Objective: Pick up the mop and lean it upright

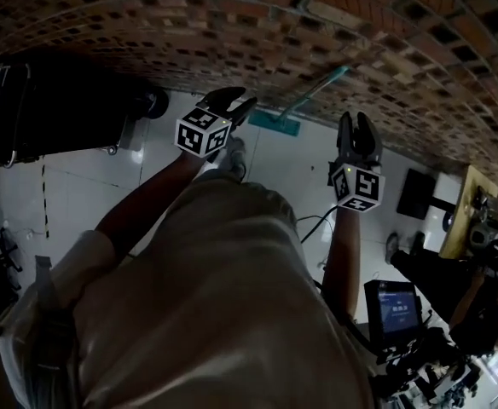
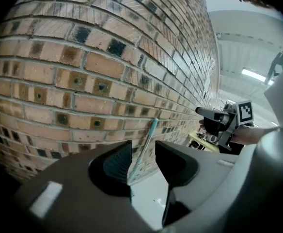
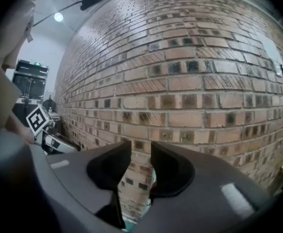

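The mop leans upright against the brick wall [image 1: 257, 24]. Its teal handle [image 1: 315, 95] slants up the bricks, and its flat teal head [image 1: 275, 123] rests on the white floor at the wall's foot. My left gripper [image 1: 234, 106] hovers just left of the mop head, open and apart from it. In the left gripper view the handle [image 2: 148, 139] shows far off through the open jaws of the left gripper [image 2: 142, 152]. My right gripper [image 1: 358, 133] hangs to the right of the mop. In its own view the right gripper [image 3: 140, 152] keeps a narrow empty gap and faces the bricks.
A black cart [image 1: 53, 109] stands at the left by the wall. On the right are a dark mat [image 1: 416, 194], a wooden table [image 1: 473, 196] and a lit screen [image 1: 392, 308]. A cable [image 1: 313, 222] runs over the white floor tiles.
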`<action>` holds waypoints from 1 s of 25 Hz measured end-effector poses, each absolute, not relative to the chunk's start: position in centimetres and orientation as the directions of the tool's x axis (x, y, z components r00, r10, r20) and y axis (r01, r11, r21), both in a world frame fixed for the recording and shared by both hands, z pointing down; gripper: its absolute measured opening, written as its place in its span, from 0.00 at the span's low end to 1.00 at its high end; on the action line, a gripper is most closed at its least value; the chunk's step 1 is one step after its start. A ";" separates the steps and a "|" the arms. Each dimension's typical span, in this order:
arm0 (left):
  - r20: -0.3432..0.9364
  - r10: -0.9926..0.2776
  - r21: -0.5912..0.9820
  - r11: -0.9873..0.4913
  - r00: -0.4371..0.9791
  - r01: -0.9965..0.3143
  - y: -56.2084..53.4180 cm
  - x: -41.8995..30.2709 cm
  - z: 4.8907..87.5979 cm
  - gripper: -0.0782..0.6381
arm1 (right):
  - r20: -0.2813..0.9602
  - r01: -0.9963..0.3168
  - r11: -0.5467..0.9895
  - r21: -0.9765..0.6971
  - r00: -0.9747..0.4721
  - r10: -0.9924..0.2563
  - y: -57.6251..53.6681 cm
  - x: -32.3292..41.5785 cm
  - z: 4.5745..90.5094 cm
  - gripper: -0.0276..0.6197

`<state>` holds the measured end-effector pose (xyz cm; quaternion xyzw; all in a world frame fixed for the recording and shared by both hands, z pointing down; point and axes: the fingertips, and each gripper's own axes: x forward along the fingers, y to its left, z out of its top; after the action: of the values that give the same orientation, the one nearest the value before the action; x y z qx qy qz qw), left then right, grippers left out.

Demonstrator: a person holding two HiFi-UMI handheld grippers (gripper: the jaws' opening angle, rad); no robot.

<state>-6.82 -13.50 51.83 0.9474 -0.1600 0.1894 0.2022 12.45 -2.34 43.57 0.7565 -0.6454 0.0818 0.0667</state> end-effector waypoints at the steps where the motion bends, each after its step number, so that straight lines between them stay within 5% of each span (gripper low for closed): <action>1: 0.424 -0.224 0.316 -0.872 0.877 -0.375 -12.4 -6.6 51.7 0.35 | 0.202 -0.986 -0.166 -0.001 0.162 -0.966 -1.3 12.6 43.2 0.25; 17: 0.411 -0.234 0.266 -0.894 0.881 -0.361 13.5 -5.2 48.8 0.34 | 0.274 -0.967 -0.166 -0.193 0.109 -0.955 24.7 11.4 41.5 0.26; 25: 0.427 -0.259 0.263 -0.881 0.866 -0.393 21.6 -7.8 48.8 0.34 | 0.294 -0.985 -0.123 -0.122 0.082 -0.952 32.3 9.4 42.8 0.26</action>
<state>-7.81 21.62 48.82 0.9504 -0.1715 0.1932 0.1733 9.42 32.34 42.76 0.7336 -0.6601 0.1522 0.0539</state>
